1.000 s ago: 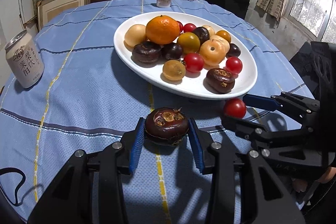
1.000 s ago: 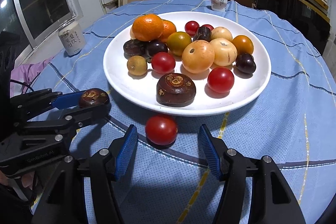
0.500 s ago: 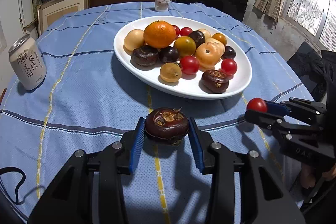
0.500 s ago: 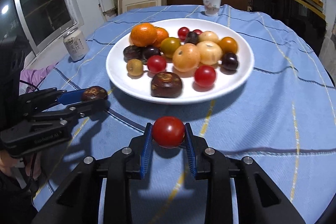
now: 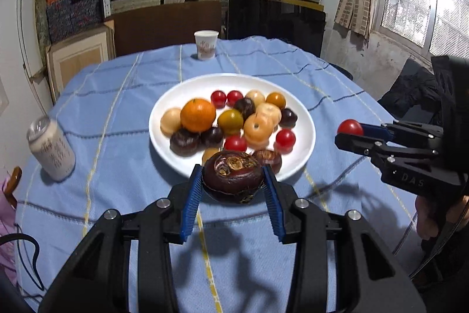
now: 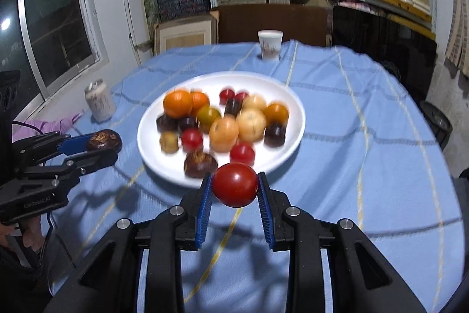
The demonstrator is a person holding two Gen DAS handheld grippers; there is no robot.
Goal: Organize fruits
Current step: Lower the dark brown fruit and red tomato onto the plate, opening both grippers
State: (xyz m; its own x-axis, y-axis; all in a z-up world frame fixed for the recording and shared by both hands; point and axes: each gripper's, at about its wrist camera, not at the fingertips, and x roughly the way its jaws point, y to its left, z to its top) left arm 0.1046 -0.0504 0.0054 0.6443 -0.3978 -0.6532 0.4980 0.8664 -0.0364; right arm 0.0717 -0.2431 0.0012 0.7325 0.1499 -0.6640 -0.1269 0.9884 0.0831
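Note:
My left gripper (image 5: 233, 181) is shut on a dark brown fruit (image 5: 233, 176) and holds it in the air just in front of the white plate (image 5: 164, 148). My right gripper (image 6: 234, 189) is shut on a red tomato (image 6: 235, 188), raised above the tablecloth before the plate (image 6: 149, 154). The plate holds several fruits: an orange (image 5: 198, 115), tomatoes, tan and dark ones. The right gripper with its tomato (image 5: 350, 127) shows at the right of the left wrist view. The left gripper with the dark fruit (image 6: 104, 139) shows at the left of the right wrist view.
A drink can (image 5: 51, 150) stands on the blue tablecloth (image 5: 117, 113) left of the plate. A paper cup (image 5: 206, 44) stands at the table's far edge. Shelves with boxes stand behind the table. A window is at the right.
Both grippers have risen from the table with their fruit. The right gripper closed on the red tomato and lifted it. The plate now looks farther off.

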